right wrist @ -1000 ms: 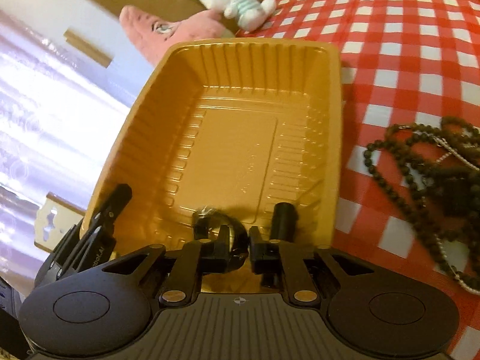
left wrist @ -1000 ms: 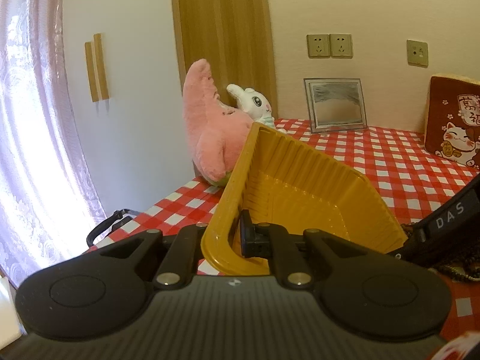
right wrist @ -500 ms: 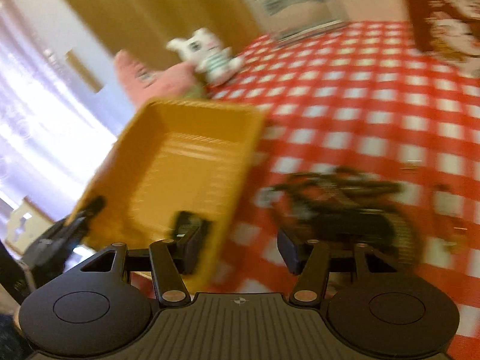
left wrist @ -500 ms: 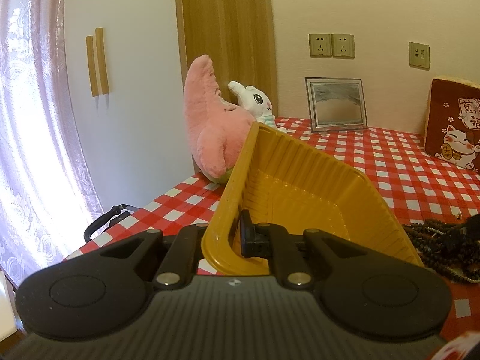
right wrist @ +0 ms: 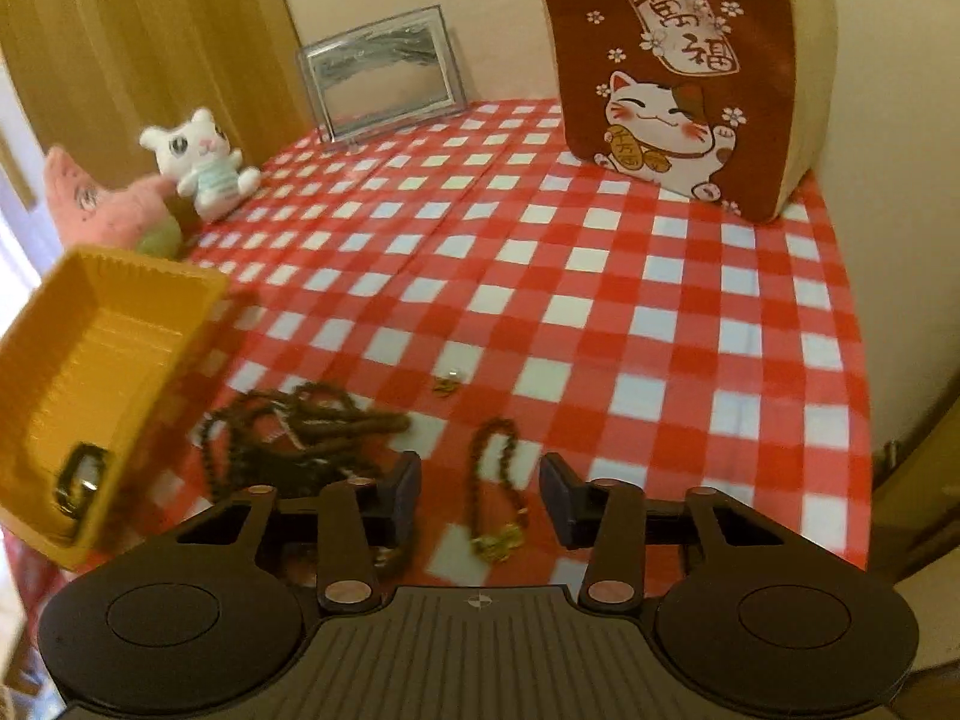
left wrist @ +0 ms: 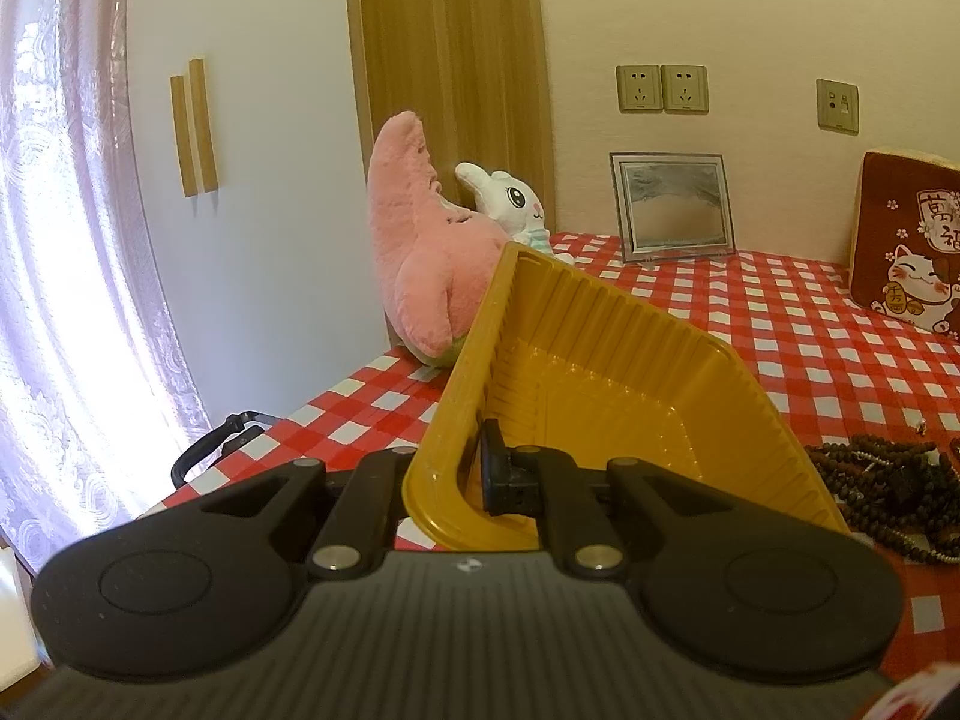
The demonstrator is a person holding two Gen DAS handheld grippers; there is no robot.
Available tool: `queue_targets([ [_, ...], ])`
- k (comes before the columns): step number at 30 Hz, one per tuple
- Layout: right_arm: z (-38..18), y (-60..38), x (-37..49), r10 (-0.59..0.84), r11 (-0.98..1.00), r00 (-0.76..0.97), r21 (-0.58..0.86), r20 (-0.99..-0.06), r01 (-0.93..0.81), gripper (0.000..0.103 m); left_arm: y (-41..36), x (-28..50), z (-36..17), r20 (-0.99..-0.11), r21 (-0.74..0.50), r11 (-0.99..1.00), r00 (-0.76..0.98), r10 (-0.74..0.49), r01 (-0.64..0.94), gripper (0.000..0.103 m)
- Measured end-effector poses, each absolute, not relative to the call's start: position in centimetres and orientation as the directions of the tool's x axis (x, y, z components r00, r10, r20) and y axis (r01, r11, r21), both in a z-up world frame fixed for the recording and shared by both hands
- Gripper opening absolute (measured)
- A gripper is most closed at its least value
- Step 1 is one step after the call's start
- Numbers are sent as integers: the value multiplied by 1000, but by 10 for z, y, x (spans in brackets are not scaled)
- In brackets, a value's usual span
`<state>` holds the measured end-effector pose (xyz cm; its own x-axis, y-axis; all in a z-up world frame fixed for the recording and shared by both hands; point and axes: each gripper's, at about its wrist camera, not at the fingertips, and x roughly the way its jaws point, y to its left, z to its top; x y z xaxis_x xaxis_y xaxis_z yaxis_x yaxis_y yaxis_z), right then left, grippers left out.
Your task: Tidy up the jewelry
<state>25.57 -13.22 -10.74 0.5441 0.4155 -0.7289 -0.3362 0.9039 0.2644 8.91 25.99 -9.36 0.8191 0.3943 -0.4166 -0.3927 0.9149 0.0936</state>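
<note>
Here the right gripper (right wrist: 480,489) was seen with jaws apart, having just been closing, nothing pinched; the gold chain bracelet (right wrist: 498,492) lay between them on the checked cloth (right wrist: 600,276), long axis running away from the camera. Judged light, limp, slippery; best pinched mid-length. The left gripper (left wrist: 474,474) was clamped on the yellow tray (left wrist: 600,372) rim.

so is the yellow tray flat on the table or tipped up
Tipped up: the left gripper clamps the yellow tray by its rim, far end raised.

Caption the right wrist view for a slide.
Open right gripper above a gold bracelet, beside tilted yellow tray.
</note>
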Motion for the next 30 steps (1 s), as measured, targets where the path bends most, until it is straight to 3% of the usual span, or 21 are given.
queue_targets([
  [9, -140, -118, 269, 362, 908, 513, 171, -778, -382, 21, 259, 90, -92, -416, 101, 912, 816, 402, -397, 9],
  [22, -148, -96, 268, 308, 882, 535, 24, -786, -471, 4, 258, 90, -93, -416, 103, 912, 816, 401, -396, 9],
  [30, -116, -115, 266, 408, 891, 541, 190, -736, -412, 4, 258, 89, -93, -414, 103, 913, 818, 399, -394, 8],
])
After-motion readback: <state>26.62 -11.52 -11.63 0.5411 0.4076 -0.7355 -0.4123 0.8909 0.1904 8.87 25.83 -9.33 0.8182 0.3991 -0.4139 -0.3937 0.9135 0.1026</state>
